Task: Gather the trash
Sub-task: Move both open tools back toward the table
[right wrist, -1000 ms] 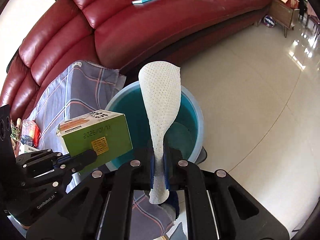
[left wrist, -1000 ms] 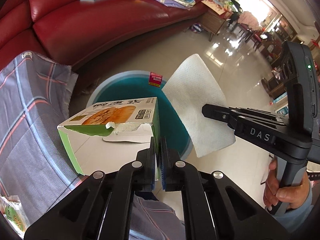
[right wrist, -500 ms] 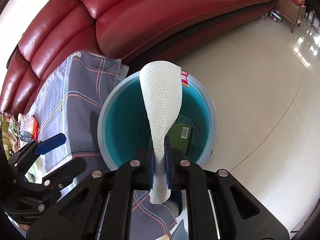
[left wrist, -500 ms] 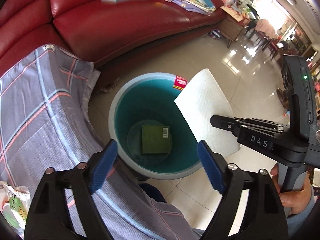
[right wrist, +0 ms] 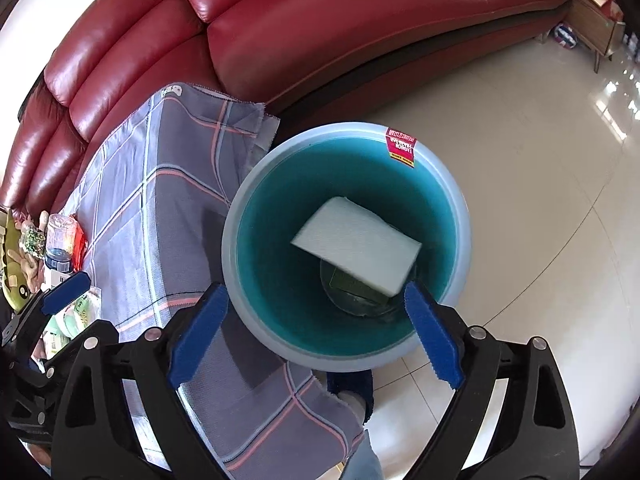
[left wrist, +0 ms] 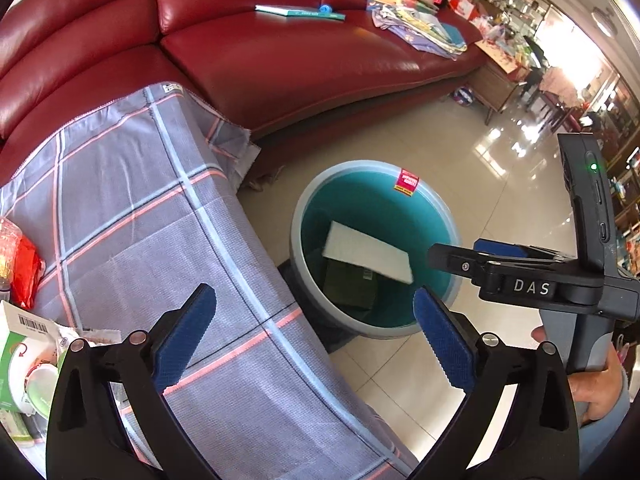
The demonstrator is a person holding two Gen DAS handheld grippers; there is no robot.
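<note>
A teal bin (left wrist: 304,208) (right wrist: 240,208) with a pale rim stands on the floor beside the table. A white paper towel (left wrist: 366,252) (right wrist: 356,246) lies loose inside it, on top of a green box (left wrist: 350,286) (right wrist: 352,280). My right gripper (right wrist: 315,291) hangs over the bin with its jaws opening and nothing between the blue pads; it also shows from the side (left wrist: 464,250) in the left wrist view. My left gripper (left wrist: 312,294) is above the table's corner, jaws opening wide and empty.
A plaid cloth (left wrist: 140,220) (right wrist: 160,184) covers the table. At its left end lie a red wrapper (left wrist: 26,268), packets (left wrist: 24,360) and a bottle (right wrist: 60,236). A red sofa (left wrist: 280,48) with a book (left wrist: 300,11) stands behind. Glossy tiled floor (right wrist: 520,160) is to the right.
The left gripper opened and the green box dropped into the bin. The right gripper then opened and the paper towel fell in on top. The left gripper drew back toward the table.
</note>
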